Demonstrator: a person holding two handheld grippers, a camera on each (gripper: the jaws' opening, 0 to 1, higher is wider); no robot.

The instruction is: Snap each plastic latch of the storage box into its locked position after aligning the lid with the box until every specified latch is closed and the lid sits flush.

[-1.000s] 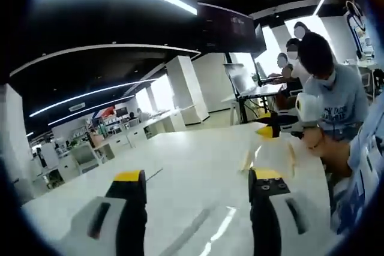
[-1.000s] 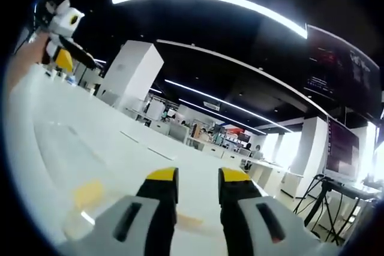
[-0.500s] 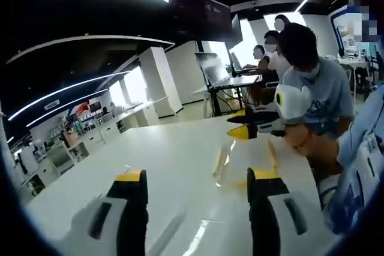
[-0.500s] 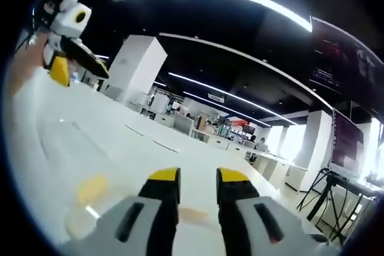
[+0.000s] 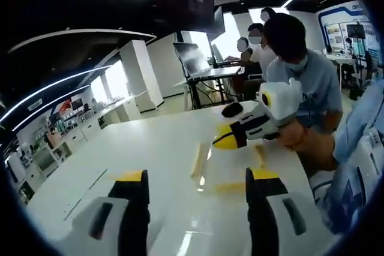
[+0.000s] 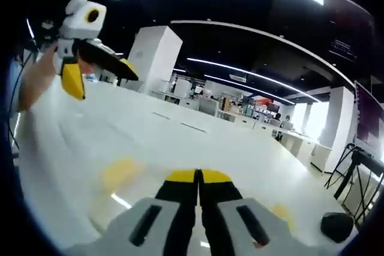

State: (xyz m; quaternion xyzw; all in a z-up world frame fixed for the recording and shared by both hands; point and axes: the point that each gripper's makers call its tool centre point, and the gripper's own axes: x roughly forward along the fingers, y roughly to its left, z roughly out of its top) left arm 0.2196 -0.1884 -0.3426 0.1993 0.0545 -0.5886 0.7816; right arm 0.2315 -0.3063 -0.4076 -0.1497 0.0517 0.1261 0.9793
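Left gripper [image 5: 197, 179]: jaws spread wide, nothing between them, hovering low over the white table [image 5: 150, 148]. Right gripper [image 6: 198, 178]: jaws pressed together, nothing held.

Box [image 5: 231, 169]: clear plastic, hard to read against the white top. It sits just beyond the left gripper's right jaw, on the near right part of the table. Yellow latches give it away: one long strip [image 5: 197, 161] on the left side, another [image 5: 259, 155] on the right, a flat one [image 5: 230, 187] on the near edge. From the right gripper view the same box reads as faint yellow patches [image 6: 122, 172] just left of the closed jaws. Cannot tell which latches are locked, or whether the lid sits flush.

Right gripper also seen from the left gripper view [image 5: 231, 137], poised above the box. Closed tips suit pushing a latch down rather than grasping. Left gripper probably open to brace the box.

Black puck [image 6: 336, 226] far right. People seated at the far desks [image 5: 210, 76].
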